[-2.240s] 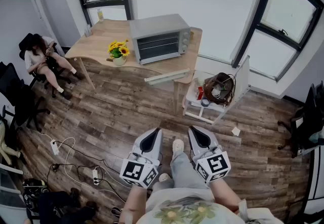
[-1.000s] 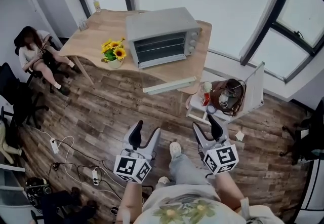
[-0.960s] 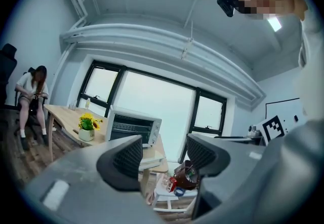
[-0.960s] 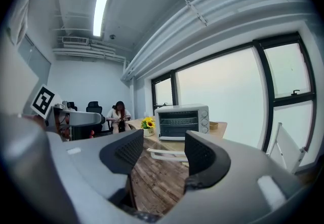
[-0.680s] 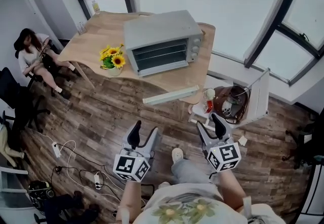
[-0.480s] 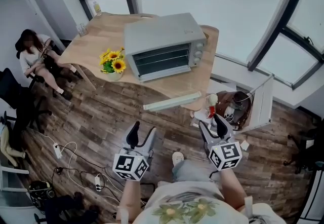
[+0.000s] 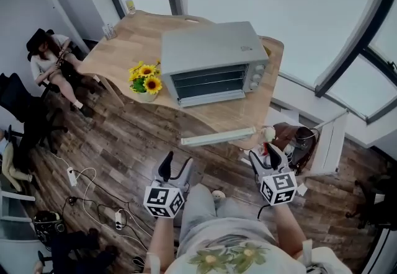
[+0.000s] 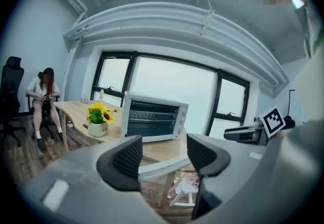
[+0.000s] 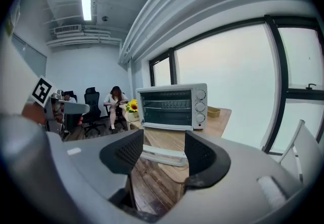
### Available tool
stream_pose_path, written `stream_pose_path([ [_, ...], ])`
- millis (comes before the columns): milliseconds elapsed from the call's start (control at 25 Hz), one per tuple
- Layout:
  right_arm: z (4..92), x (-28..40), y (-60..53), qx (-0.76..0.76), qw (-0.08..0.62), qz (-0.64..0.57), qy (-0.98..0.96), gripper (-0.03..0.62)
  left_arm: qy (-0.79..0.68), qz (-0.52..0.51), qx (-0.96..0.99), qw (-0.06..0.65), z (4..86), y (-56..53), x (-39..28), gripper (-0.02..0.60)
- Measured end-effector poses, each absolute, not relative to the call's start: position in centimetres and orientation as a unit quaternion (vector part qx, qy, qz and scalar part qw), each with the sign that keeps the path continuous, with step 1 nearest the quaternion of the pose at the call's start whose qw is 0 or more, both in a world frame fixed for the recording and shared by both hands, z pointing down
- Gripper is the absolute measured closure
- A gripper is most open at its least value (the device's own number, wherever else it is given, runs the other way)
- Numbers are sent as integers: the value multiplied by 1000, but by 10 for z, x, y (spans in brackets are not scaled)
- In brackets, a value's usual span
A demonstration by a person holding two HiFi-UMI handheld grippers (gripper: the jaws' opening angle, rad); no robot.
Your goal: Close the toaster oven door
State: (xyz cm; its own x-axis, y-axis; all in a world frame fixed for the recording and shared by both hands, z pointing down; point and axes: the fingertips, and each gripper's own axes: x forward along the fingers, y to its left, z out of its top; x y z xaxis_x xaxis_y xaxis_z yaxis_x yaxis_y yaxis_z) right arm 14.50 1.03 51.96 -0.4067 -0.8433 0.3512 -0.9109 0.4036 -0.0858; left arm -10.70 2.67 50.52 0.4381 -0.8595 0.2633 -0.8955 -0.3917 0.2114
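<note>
A grey toaster oven (image 7: 214, 62) stands on the wooden table (image 7: 130, 40). Its door hangs open and lies flat towards me, its pale front edge (image 7: 217, 137) reaching past the table's edge. My left gripper (image 7: 175, 165) and right gripper (image 7: 265, 154) are held low over the floor, short of the table, both open with nothing between their fingers. The left gripper view has the oven (image 8: 152, 116) ahead and the door edge (image 8: 161, 165) between the jaws of my left gripper (image 8: 164, 154). In the right gripper view, oven (image 9: 172, 106) and door edge (image 9: 162, 156) lie beyond my right gripper (image 9: 163, 154).
A vase of sunflowers (image 7: 146, 79) stands left of the oven. A bottle (image 7: 129, 5) sits at the table's far end. A white stand holding a bag (image 7: 304, 142) is right of the table. A seated person (image 7: 53, 59) is at left, and cables (image 7: 93, 204) lie on the floor.
The table and oven have come nearer and larger in the head view. Both grippers stay low before me, their jaws now standing wider apart than in the earliest frame.
</note>
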Motion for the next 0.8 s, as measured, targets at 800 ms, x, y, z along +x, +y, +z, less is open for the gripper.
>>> stream_pose_path([
  [800, 646, 159, -68, 525, 229, 237, -785, 349, -536, 189, 785, 248, 653, -31, -121, 311],
])
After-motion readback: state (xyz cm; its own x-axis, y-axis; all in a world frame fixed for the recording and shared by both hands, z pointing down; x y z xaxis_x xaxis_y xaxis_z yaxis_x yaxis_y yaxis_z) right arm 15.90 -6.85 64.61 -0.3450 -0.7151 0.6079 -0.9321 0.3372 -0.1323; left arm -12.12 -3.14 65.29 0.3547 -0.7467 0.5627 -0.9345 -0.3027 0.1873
